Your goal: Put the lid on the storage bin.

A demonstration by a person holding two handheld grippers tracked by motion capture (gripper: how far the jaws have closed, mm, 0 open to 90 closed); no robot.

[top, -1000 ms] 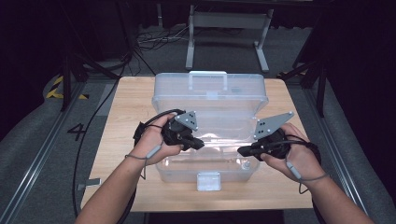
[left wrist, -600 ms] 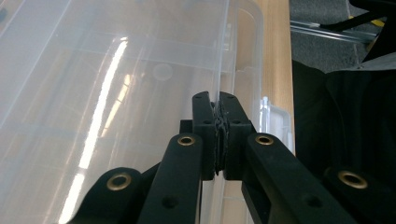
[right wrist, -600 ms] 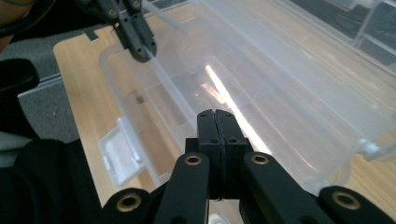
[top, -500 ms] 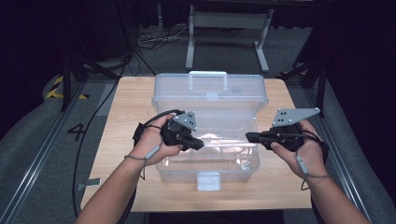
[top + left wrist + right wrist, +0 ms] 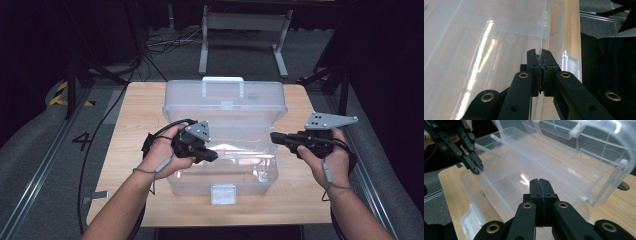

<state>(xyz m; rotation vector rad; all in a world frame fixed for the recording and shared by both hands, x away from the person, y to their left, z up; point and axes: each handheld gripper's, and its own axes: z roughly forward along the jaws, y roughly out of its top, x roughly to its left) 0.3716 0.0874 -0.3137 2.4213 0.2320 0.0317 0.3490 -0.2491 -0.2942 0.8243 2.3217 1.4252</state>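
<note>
A clear plastic box sits open mid-table; the left tool pinches its thin inner wall, the right tool hovers shut and empty, so any lifting should stay slow and level.

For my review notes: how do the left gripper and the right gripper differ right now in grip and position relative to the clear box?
The left gripper is clamped on a thin clear wall of the clear plastic box, while the right gripper is shut on nothing. In the high view the left gripper sits over the box's open interior; the right gripper is at the box's right end, pointing inward. Both have their jaws closed.
</note>
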